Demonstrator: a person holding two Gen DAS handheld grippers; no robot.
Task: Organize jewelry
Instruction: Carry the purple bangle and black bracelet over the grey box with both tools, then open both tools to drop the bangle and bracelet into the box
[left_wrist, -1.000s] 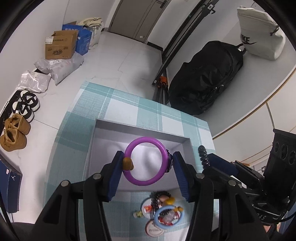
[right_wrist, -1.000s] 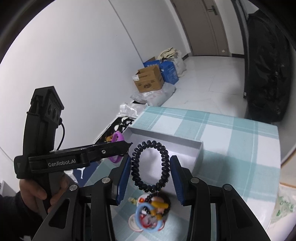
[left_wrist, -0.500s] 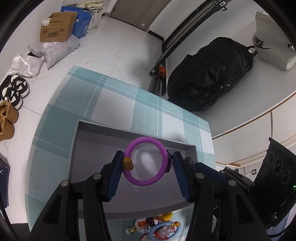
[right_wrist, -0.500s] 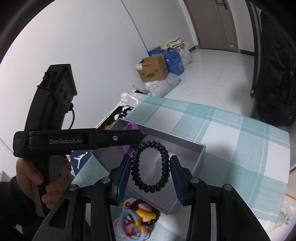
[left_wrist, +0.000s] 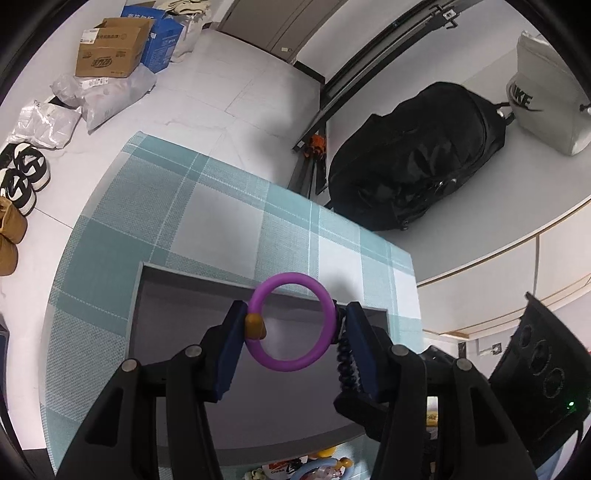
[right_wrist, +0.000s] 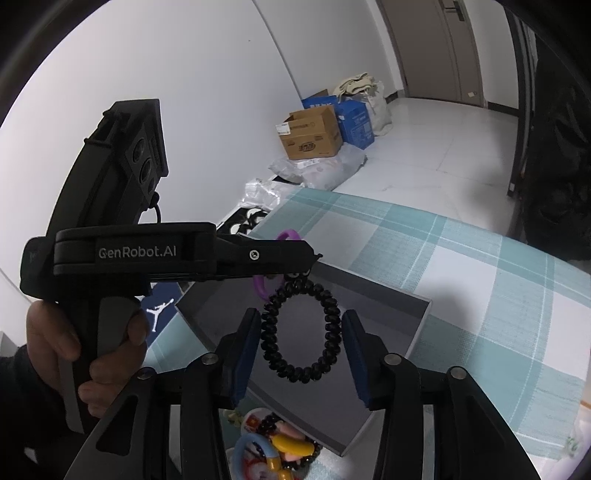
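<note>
My left gripper (left_wrist: 293, 326) is shut on a purple ring bracelet (left_wrist: 314, 356) with an amber bead, held above the open grey box (left_wrist: 177, 332). My right gripper (right_wrist: 301, 341) is shut on a black spiral coil bracelet (right_wrist: 330, 325), held above the same grey box (right_wrist: 388, 306). The left gripper (right_wrist: 295, 254) crosses the right wrist view just left of the coil, with the purple ring (right_wrist: 260, 286) showing in it. A pile of loose jewelry (right_wrist: 277, 450) lies on the checked cloth in front of the box; it also shows in the left wrist view (left_wrist: 314, 467).
The box sits on a table with a teal and white checked cloth (left_wrist: 221, 206). On the floor beyond are a black backpack (left_wrist: 413, 158), cardboard boxes (left_wrist: 110, 55), plastic bags and shoes (left_wrist: 22, 173). My hand (right_wrist: 59, 354) holds the left gripper's handle.
Both grippers have moved forward over the grey box with their bracelets still held. The jewelry pile has dropped toward the bottom edge of both views.
</note>
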